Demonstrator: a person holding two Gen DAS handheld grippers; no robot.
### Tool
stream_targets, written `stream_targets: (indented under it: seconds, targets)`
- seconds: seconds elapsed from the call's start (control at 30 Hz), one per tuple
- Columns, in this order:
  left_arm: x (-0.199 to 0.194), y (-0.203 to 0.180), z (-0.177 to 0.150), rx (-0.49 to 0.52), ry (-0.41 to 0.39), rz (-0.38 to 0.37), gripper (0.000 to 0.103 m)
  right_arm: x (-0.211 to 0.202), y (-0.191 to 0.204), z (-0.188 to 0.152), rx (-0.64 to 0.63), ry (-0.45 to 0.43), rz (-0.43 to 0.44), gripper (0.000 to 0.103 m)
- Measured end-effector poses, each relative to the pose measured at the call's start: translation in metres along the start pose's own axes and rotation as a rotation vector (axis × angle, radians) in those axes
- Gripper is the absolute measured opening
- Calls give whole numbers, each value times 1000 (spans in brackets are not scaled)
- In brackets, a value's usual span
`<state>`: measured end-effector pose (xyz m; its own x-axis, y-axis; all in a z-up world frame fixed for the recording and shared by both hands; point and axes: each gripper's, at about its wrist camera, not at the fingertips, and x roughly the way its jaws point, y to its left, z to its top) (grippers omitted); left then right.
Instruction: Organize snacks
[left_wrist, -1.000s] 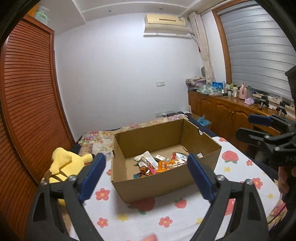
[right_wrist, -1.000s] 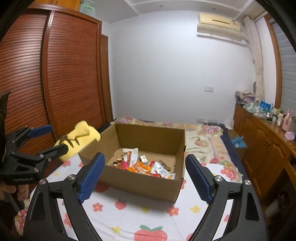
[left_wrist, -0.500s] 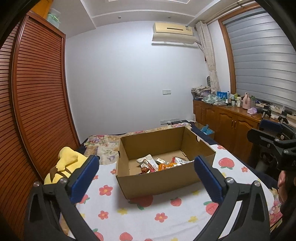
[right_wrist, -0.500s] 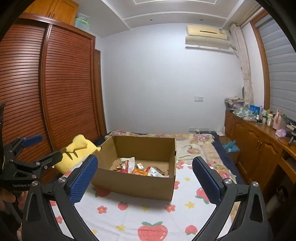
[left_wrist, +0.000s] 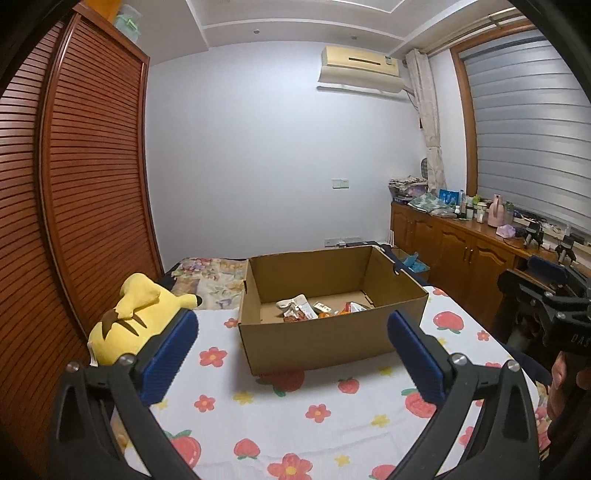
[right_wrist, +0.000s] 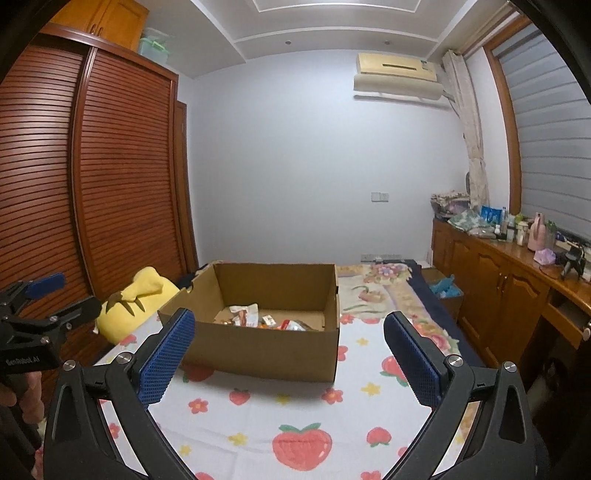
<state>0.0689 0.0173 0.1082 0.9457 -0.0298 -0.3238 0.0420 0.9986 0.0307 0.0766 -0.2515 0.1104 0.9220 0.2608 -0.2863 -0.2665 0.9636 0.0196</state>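
Now a brown cardboard box (left_wrist: 325, 332) is seen on a bed (left_wrist: 314, 417) that is covered with a white sheet with red flowers and strawberries printed on it. Snacks (left_wrist: 310, 310) in bright wrappers are piled on the bottom of the box, toward its middle, and the box top is open. The left gripper (left_wrist: 291, 354) is held up in front of the box, and its jaws are spread wide apart with nothing between them. The right gripper (right_wrist: 288, 354) is held the same way, with its jaws wide apart and nothing held. Blue pads (right_wrist: 166, 356) are seen on the inside of the fingers. A yellow plush toy (left_wrist: 136, 317) is laid on the bed just beside the left side of the box. A tall wardrobe (right_wrist: 110, 177) with brown slatted doors is seen behind the toy. A long wooden cabinet (left_wrist: 461, 251) is set along the right wall, and bottles and other small things are kept on it. An air conditioner (left_wrist: 360, 68) is fixed high on the white wall.
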Motion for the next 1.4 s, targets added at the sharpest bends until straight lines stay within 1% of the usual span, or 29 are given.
stream_targets:
  seconds: [0.27,0.6,1.03,1.17,1.4]
  targets:
    - [0,5,-5,-15,9,2,103,0,-2,-7,6,19,-7,103]
    - [5,5,-11,-17,24,8,103,0,-2,-5,6,20,-8,103]
    - [5,7,-14,-19,22,3,103,0,-2,-6,6,19,-10,103]
    - [2,8,-13,-17,20,-10,103,0,-2,-6,5,19,-8,103]
    - [-1,6,-13,-11,16,-5,103,0,-2,-6,6,19,-9,103]
